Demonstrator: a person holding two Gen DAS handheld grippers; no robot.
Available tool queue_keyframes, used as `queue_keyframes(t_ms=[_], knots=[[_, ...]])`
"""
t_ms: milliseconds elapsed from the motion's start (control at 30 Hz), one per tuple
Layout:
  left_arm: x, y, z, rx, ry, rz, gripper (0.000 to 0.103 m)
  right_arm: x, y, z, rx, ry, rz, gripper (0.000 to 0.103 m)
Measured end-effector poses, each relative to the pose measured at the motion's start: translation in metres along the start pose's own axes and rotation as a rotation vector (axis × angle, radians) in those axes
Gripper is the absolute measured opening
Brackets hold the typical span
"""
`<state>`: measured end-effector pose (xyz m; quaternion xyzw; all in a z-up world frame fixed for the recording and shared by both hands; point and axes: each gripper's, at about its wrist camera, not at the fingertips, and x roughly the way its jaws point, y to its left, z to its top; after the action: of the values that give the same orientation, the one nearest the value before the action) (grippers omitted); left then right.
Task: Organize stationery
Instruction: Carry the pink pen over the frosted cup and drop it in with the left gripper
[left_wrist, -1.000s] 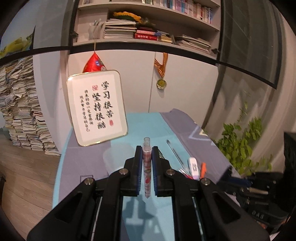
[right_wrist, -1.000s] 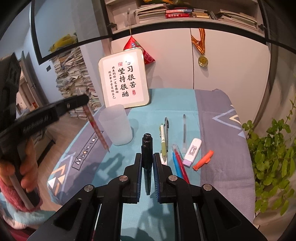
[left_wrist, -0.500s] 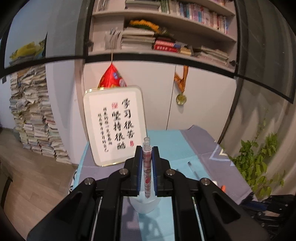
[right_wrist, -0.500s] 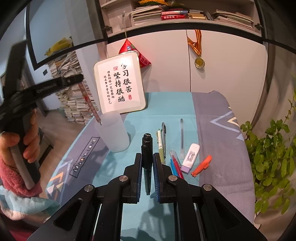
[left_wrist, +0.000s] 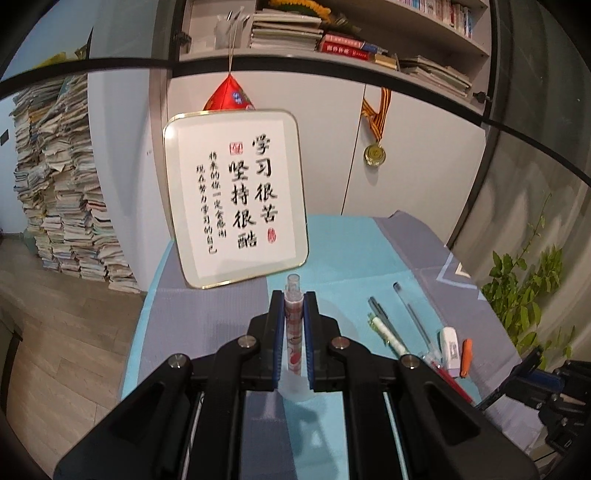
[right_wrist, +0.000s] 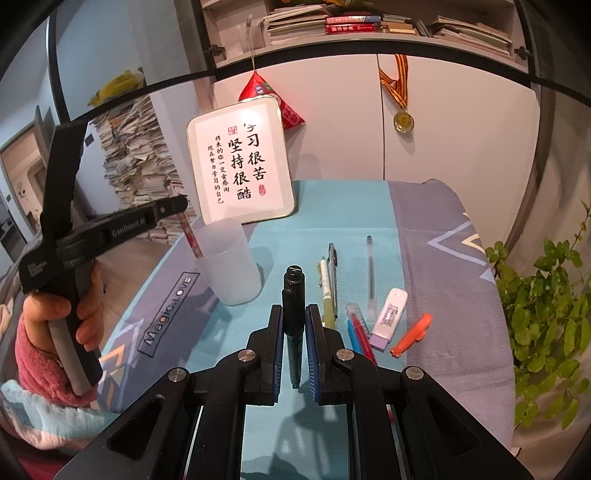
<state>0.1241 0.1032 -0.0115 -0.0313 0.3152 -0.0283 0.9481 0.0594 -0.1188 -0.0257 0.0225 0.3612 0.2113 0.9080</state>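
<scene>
- The patterned pen (right_wrist: 191, 236) is clamped between the jaws of the left gripper (right_wrist: 173, 206), slanting down with its lower end just inside the mouth of the frosted cup (right_wrist: 229, 266); from the left wrist view the same pen (left_wrist: 294, 332) stands upright between the blue pads, with the pale cup showing blurred beneath it.
- To my eye, the step in hand is dropping this pen into the cup. I would bring it closer to upright and centred over the opening before letting go, since a slanted pen can catch on the rim.
- I would lower it a little further, so it has only a short way to fall and does not bounce out.
- The cup looks light and nothing steadies it, so the jaws should part gently, and the gripper should lift straight up, clear of the rim.
- The right gripper (right_wrist: 294, 354) is closed on a black marker (right_wrist: 293, 306), held above the cloth near the cup; it had best wait until the left one is clear.
- Left lying on the blue tablecloth (right_wrist: 332, 206) are a green pen (right_wrist: 327, 291), a dark pen (right_wrist: 333, 266), a clear pen (right_wrist: 370, 273), a white eraser-like block (right_wrist: 389, 314) and an orange cap (right_wrist: 412, 334).
- The framed calligraphy sign (right_wrist: 240, 162) stands just behind the cup, so any lift should stay clear of it.
</scene>
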Motion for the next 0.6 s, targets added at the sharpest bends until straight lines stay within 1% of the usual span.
queue_keyframes(t_ms=[200,333,433,500,533,567,600], knots=[[0.008,0.002,-0.009,-0.008,0.026,-0.005,0.008,0.001,0.004,0.002,-0.005,-0.009,0.004,0.012],[0.007,0.004,-0.013,-0.006,0.025,-0.003,0.008,0.004,0.008,0.004,-0.014,-0.003,0.002,0.012],[0.001,0.007,-0.016,-0.007,0.007,-0.001,0.009,0.005,0.012,0.007,-0.020,-0.003,0.001,0.012],[-0.004,0.009,-0.017,-0.002,-0.008,-0.001,0.011,0.006,0.014,0.009,-0.025,-0.008,0.000,0.012],[-0.007,0.010,-0.019,0.001,-0.017,0.001,0.016,0.006,0.015,0.011,-0.027,-0.009,0.000,0.012],[-0.011,0.012,-0.021,0.002,-0.027,-0.001,0.023,0.005,0.018,0.013,-0.031,-0.015,0.001,0.012],[-0.013,0.013,-0.022,0.005,-0.033,-0.003,0.026,0.005,0.019,0.016,-0.034,-0.020,0.004,0.012]])
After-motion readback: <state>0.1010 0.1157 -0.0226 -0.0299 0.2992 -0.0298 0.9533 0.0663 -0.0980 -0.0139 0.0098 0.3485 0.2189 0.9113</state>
